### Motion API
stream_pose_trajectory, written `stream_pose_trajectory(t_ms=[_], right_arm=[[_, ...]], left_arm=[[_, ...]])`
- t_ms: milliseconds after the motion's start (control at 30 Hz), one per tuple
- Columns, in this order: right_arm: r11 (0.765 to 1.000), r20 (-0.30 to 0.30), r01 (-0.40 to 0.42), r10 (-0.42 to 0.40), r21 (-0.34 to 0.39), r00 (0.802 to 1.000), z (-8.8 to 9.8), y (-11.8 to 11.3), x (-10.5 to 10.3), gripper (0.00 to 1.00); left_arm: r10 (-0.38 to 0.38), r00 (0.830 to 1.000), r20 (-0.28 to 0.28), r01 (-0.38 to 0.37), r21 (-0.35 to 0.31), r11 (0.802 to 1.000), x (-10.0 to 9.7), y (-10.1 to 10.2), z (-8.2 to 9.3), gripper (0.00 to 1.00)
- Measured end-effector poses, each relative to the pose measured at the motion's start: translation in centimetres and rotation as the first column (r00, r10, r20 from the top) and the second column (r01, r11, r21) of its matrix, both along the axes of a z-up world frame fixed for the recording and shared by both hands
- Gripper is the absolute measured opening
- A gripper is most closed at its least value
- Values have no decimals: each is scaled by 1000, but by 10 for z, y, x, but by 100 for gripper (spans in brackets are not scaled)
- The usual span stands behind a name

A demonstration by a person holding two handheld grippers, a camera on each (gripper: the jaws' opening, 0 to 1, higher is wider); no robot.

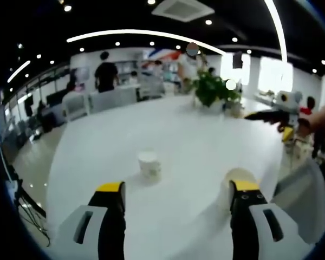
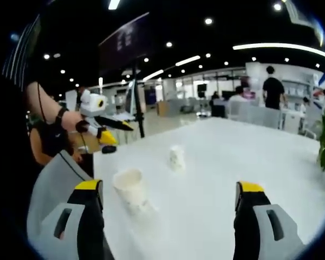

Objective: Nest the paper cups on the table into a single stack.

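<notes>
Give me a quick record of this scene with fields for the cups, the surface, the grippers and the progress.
cups: two white paper cups, one upright, one near the right finger
surface: white table
left gripper: open, holding nothing
right gripper: open, holding nothing
background: green potted plant
progress: cups apart, not yet nested

Left tongs: black jaws, yellow tips, grey slotted housings. Right tongs: same build. Person's forearm: black wrist strap, thin black cable.
</notes>
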State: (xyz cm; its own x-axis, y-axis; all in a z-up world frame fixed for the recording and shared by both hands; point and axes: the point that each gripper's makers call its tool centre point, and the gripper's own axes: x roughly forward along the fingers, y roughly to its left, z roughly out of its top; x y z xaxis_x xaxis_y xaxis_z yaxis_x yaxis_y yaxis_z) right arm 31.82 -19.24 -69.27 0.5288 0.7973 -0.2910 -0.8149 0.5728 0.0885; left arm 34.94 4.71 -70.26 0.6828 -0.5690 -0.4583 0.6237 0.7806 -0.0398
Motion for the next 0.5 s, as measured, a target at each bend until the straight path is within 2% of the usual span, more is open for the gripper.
stream_pose_trajectory(t_ms=[200,500], right_arm=[[1000,-16,7,-7,4,1000,-5,-1,1,100],[1000,-7,8,-8,-3,1000,-5,-2,5,99]], left_arm=[[-5,1000,-13,5,8,1000,15,-3,-6,75],[-8,1000,-22,9,27,1000,39,-7,-16,74]])
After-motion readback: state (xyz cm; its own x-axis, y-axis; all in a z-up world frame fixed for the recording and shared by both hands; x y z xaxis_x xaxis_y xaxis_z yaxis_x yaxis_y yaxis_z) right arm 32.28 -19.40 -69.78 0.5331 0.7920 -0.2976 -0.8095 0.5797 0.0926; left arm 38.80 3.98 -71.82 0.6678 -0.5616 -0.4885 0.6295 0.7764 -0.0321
